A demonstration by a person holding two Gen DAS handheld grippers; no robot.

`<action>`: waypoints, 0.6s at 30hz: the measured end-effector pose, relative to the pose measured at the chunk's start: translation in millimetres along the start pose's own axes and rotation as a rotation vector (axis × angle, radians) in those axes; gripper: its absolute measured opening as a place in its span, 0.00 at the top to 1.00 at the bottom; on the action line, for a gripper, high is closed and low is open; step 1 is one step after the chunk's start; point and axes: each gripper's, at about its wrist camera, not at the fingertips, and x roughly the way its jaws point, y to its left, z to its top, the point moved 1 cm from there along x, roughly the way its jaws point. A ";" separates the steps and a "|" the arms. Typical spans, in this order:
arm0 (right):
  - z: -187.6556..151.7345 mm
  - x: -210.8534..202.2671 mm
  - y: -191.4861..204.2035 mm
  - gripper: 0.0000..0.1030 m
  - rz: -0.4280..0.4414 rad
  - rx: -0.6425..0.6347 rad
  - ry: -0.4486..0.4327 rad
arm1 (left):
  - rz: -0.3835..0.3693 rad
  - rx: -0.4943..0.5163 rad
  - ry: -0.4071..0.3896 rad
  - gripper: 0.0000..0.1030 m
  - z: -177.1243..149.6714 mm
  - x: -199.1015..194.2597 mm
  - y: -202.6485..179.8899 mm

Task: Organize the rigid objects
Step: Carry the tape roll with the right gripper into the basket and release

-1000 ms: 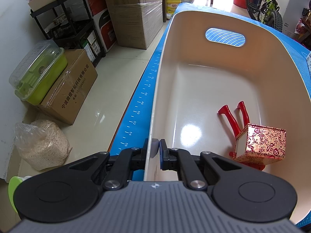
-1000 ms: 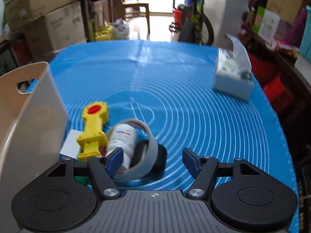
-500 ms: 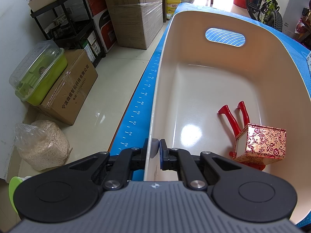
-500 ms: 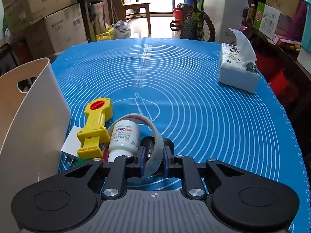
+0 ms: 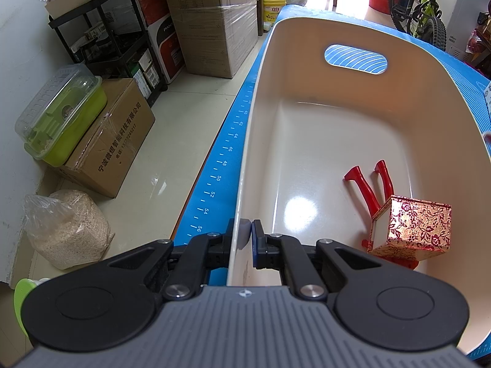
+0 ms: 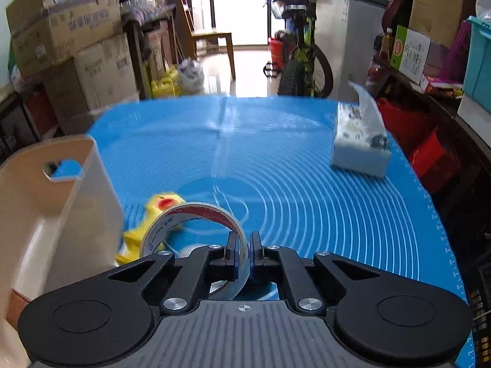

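Note:
My left gripper (image 5: pixel 248 239) is shut on the near left rim of the cream plastic bin (image 5: pixel 307 153), one pad outside the wall and one inside. Inside the bin lie a red tool with two handles (image 5: pixel 368 181) and a red-and-gold patterned box (image 5: pixel 414 228) at the right. In the right wrist view my right gripper (image 6: pixel 243 254) is shut on the wall of a clear tape roll (image 6: pixel 190 217), lifted off the blue mat (image 6: pixel 307 190). A yellow toy (image 6: pixel 144 227) lies below and left of the roll, blurred. The bin (image 6: pixel 46 208) stands at the left.
A tissue pack (image 6: pixel 359 150) sits at the mat's far right. Beyond the table stand cardboard boxes (image 5: pixel 208 15), a black rack (image 5: pixel 101 40), a bicycle (image 6: pixel 300 61) and shelves with goods. On the floor left of the table are a box, a green container (image 5: pixel 61 119) and a bag of grain (image 5: pixel 67 230).
The right gripper closed on the tape roll's wall and lifted it off the mat; the white bottle beside it has dropped out of sight. The left gripper stayed on the bin rim.

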 end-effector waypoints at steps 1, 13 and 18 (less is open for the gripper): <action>3.4 -6.0 2.2 0.83 0.010 -0.002 -0.018 | 0.000 0.000 0.000 0.90 0.0 0.0 0.0; 11.8 -48.3 62.5 0.83 0.214 -0.080 -0.113 | 0.002 0.003 -0.002 0.90 0.5 -0.1 1.5; -1.9 -45.6 94.0 0.83 0.278 -0.150 -0.081 | 0.004 0.005 -0.002 0.90 0.7 -0.3 1.5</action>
